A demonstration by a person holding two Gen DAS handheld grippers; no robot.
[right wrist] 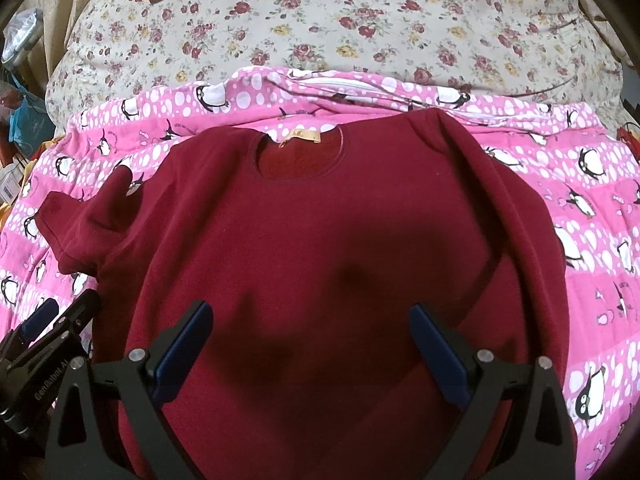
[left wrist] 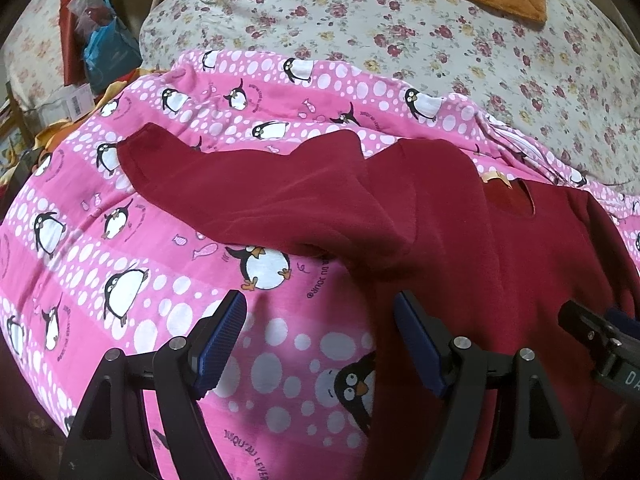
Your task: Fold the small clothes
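A dark red fleece sweater (right wrist: 320,248) with a round neck and a small tan label lies flat, front up, on a pink cotton cover (right wrist: 592,216) printed with white dots and penguins. Behind it is a cream sheet with small roses (right wrist: 340,20). The left sleeve (left wrist: 240,188) lies spread out to the side. The left gripper (left wrist: 320,340) hovers at the sweater's edge, the right gripper (right wrist: 310,344) over its soft body. Both have their blue ribbed fingers spread wide and hold nothing.

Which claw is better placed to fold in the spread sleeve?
Left, probably. The open left claw sits beside the dark red fleece shirt's spread sleeve; the open right claw hovers over its body.
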